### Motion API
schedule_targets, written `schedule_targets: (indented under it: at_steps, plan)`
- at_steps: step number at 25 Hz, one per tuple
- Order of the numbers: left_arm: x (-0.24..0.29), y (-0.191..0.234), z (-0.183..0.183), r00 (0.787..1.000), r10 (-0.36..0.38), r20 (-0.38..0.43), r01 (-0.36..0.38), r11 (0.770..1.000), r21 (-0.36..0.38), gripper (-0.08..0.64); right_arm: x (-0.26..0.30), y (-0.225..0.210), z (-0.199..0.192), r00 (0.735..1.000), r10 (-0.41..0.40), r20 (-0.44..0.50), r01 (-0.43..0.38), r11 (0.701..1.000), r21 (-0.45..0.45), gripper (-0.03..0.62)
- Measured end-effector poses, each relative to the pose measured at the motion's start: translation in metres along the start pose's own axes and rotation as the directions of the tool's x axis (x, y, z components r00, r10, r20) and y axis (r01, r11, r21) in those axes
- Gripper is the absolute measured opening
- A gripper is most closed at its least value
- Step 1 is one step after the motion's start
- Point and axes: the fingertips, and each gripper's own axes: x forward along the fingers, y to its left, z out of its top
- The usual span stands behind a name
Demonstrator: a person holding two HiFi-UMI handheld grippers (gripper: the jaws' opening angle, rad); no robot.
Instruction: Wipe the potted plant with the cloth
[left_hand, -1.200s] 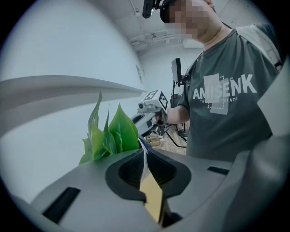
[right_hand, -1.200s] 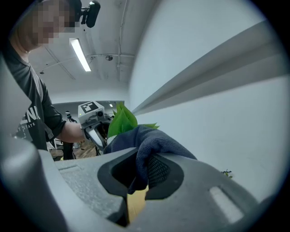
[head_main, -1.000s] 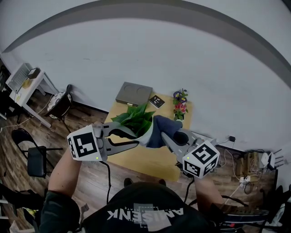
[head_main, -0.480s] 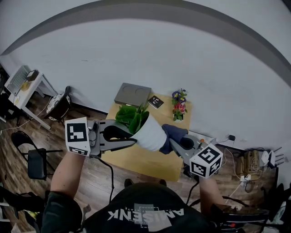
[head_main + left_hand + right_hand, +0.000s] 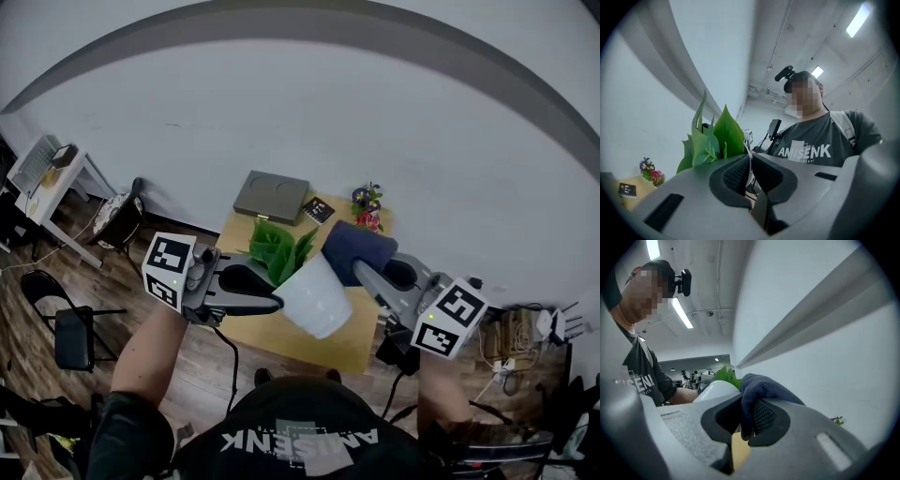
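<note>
Above the wooden tabletop [image 5: 352,342], the left gripper [image 5: 270,292] clamps the rim of the white potted plant [image 5: 314,295]; the right gripper [image 5: 364,272] clenches a dark blue cloth [image 5: 356,246] at its one o'clock; wiping appears unfinished.

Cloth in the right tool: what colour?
Dark navy blue. The cloth shows best in the right gripper view.

You wear a dark grey short-sleeved T-shirt [image 5: 300,441] lettered AMISENK in white, and a dark cap [image 5: 802,78] carrying a black camera [image 5: 784,73]. Your grey left gripper [image 5: 273,292] and right gripper [image 5: 368,272] bear black-and-white marker cubes [image 5: 169,272] and trail black cables [image 5: 228,361].
</note>
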Motion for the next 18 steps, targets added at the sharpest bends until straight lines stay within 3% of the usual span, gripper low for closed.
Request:
schedule_targets:
  at_steps: [6, 13, 18]
  plan:
    - [0.007, -0.004, -0.005, 0.999, -0.048, -0.022, 0.048, 0.999, -0.018, 0.020, 0.020, 0.014, 0.000, 0.996, 0.081, -0.025, -0.081, 0.996, -0.024, 0.028]
    - [-0.010, -0.006, 0.002, 0.994, -0.082, 0.068, 0.086, 0.994, -0.061, 0.020, 0.025, 0.027, 0.000, 0.981, 0.196, -0.006, -0.195, 0.979, 0.053, 0.028]
    - [-0.020, 0.008, -0.001, 0.995, -0.051, 0.082, 0.058, 0.995, -0.082, 0.020, 0.021, 0.032, -0.003, 0.968, 0.250, 0.002, -0.249, 0.963, 0.101, 0.028]
